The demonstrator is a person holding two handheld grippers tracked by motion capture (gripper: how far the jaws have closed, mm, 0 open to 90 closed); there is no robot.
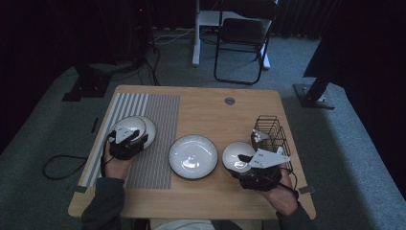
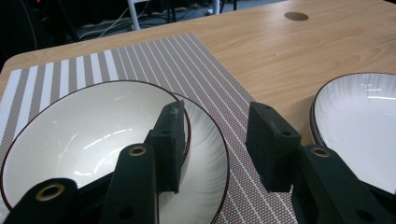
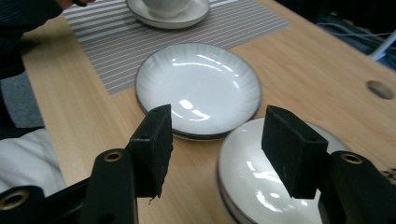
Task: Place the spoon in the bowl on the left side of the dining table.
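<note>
Bowls sit under both claws. Left claw (image 2: 212, 140) is spread — one jaw inside the bowl (image 2: 79, 135) on a plate (image 2: 210, 163), the other outside, not pinching. Right claw (image 3: 215, 149) is spread too, holding nothing, just above a second bowl (image 3: 261, 177). Beyond it lies a middle plate (image 3: 198, 88) — then the striped mat (image 3: 187, 23).

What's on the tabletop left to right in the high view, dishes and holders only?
Striped grey placemat → white bowl on a plate with the left gripper over it → white ribbed plate → small white bowl at the right gripper → black wire basket.
</note>
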